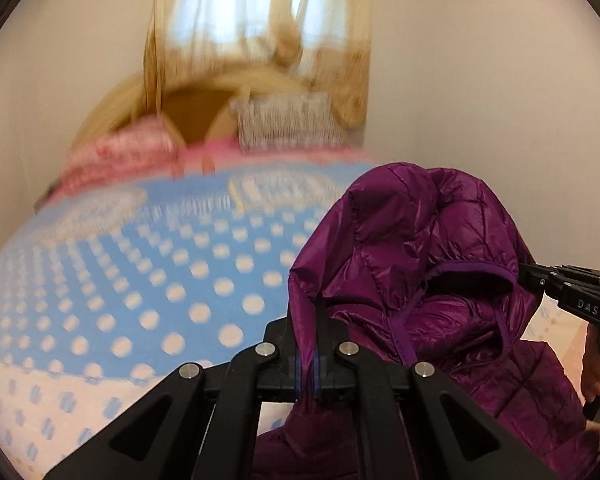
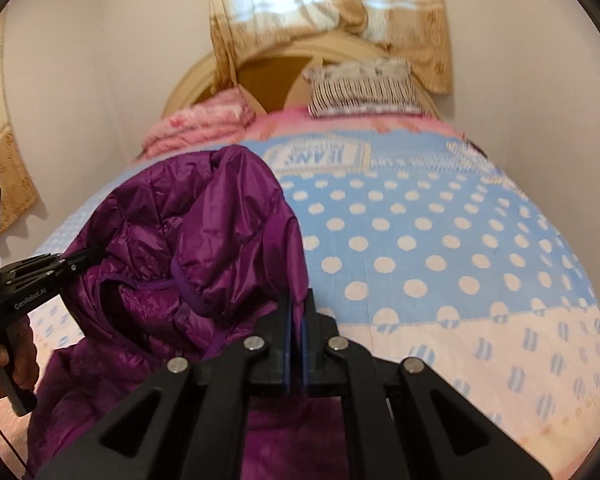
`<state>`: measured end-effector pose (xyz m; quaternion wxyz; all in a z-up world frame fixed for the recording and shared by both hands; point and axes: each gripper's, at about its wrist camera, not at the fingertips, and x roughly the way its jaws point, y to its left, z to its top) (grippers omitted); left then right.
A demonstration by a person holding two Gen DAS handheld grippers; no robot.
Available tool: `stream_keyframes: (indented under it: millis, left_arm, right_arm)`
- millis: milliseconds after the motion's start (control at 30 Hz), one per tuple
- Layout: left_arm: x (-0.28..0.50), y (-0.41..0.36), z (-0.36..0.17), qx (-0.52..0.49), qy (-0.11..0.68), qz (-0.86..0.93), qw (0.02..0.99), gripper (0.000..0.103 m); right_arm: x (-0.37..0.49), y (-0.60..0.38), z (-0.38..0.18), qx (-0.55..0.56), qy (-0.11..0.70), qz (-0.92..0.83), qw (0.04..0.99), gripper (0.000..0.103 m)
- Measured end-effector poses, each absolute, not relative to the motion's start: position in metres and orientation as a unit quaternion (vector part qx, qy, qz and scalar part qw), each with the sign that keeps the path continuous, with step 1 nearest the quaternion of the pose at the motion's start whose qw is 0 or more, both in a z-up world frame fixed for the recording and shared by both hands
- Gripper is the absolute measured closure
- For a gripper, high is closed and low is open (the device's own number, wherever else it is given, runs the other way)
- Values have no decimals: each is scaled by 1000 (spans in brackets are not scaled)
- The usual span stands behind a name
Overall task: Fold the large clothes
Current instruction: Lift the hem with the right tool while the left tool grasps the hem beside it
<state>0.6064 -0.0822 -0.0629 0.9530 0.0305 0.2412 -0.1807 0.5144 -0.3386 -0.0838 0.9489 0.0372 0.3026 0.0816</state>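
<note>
I have the purple puffer jacket [image 1: 420, 264] lifted off the bed [image 1: 140, 280], one shoulder in each hand. My left tongs [image 1: 307, 320] are pressed together on a pinch of the quilted fabric at the jacket's left edge, and my right tongs [image 2: 298, 320] are clamped the same way on its right edge. The hood [image 2: 228, 216] flops forward between the two grips, and the body hangs down toward the near edge of the bed; how much of the hem rests on the blanket [image 2: 420, 240] I cannot tell.

By my reckoning this is the start of the fold: the jacket is held up by its top to be shaken straight and spread, and no crease is made yet. The left view is blurred, so I take it my hands are in motion.

The next move calls for laying it flat on the spotted blanket with both grips level and pulled apart, so the back goes down smooth. The slippery shell may slide from a thin pinch, and the hood needs to land flat, not bunched underneath.
</note>
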Motion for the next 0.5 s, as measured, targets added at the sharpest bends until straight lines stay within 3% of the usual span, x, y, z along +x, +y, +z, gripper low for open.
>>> stream_keyframes:
  millis: [167, 300, 367, 467, 500]
  left_arm:
    - [529, -82, -68, 72, 145, -154, 975, 97]
    - [481, -75, -97, 109, 164, -163, 967, 95]
    - [460, -68, -112, 116, 180, -171, 962, 87]
    - [429, -53, -130, 120, 204, -179, 955, 52]
    - [420, -46, -134, 121, 206, -172, 955, 34]
  right_arm:
    - [468, -322, -81, 2, 239, 80, 968, 98]
    - [426, -320, -96, -6, 237, 101, 966, 97]
    - [402, -322, -107, -9, 260, 125, 957, 95]
    - [373, -330, -120, -22, 288, 127, 949, 94]
    - [370, -336, -122, -18, 297, 129, 946, 93]
